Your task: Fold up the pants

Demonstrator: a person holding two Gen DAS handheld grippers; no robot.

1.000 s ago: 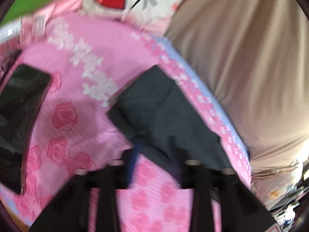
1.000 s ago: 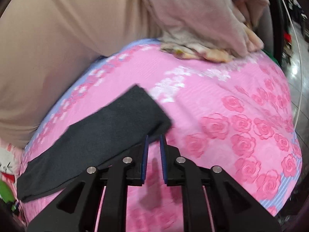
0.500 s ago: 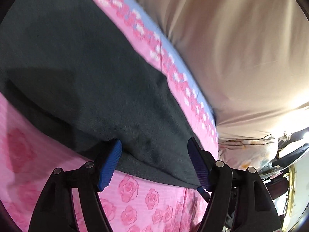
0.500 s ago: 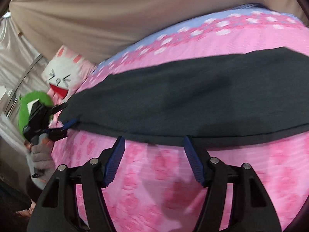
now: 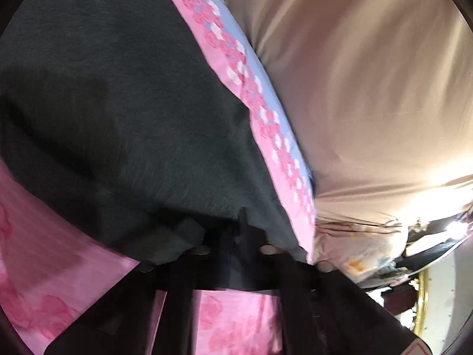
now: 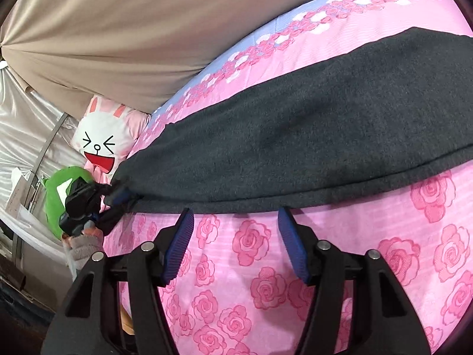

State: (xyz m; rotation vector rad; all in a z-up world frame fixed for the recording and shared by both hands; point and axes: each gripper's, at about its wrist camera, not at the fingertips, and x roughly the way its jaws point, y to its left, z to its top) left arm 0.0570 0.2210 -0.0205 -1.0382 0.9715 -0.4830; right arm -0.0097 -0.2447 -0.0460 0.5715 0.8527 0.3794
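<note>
The dark grey pants (image 5: 124, 124) lie as a long folded strip across a pink rose-print bed sheet (image 5: 53, 272). My left gripper (image 5: 233, 236) is shut on their near edge, and the cloth bunches at its dark fingers. In the right wrist view the same pants (image 6: 295, 136) stretch from left to right. My right gripper (image 6: 236, 214) is open, its jaws closing slightly, with the blue pads (image 6: 180, 242) just short of the near hem and nothing pressed between them. The left gripper (image 6: 118, 198) shows there at the strip's left end, clamped on it.
A beige curtain (image 6: 118, 35) hangs behind the bed. A white bunny pillow (image 6: 100, 145) and a green plush (image 6: 56, 195) sit at the left end. A gloved hand (image 6: 84, 245) holds the left tool. Crumpled bedding (image 5: 363, 245) lies at the right.
The left gripper's jaws, open around the pants' near edge half a second ago, have shut on it. The right gripper stays open at the hem, after both swung in over the pants.
</note>
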